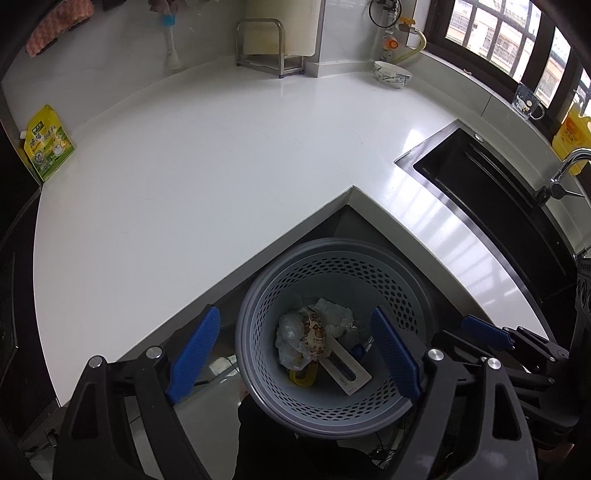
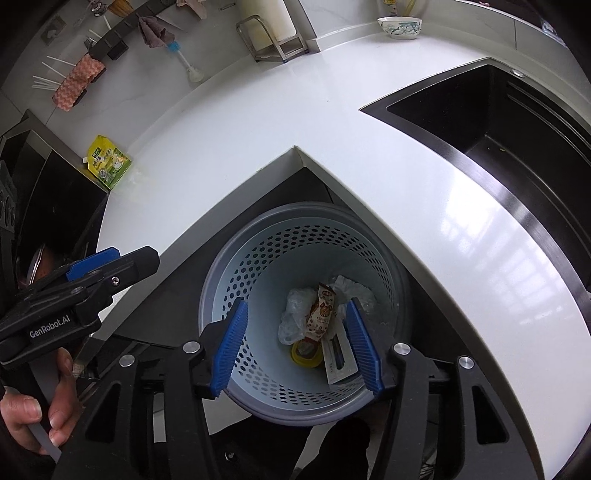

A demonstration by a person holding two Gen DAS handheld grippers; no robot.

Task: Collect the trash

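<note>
A grey perforated trash basket (image 1: 258, 295) stands on the floor in the inner corner of the white counter (image 1: 203, 166); it also shows in the right wrist view (image 2: 221, 280). Inside lie a snack wrapper (image 1: 316, 338) (image 2: 322, 314), crumpled clear plastic (image 1: 290, 334) (image 2: 295, 314), a flat white package (image 1: 347, 373) (image 2: 338, 360) and a yellow piece (image 1: 303, 378) (image 2: 304, 356). My left gripper (image 1: 295, 354) is open and empty above the basket. My right gripper (image 2: 297, 345) is open and empty above it too. A yellow-green pouch (image 1: 48, 144) (image 2: 109, 166) lies on the counter's left end.
A black sink (image 1: 498, 210) (image 2: 517, 140) with a faucet (image 1: 565, 173) is set in the counter on the right. A patterned bowl (image 1: 392, 74) (image 2: 400, 27), a metal rack (image 1: 271, 50) (image 2: 273, 38) and a brush (image 1: 170, 44) stand at the back wall. A yellow oil bottle (image 1: 574, 140) is by the window.
</note>
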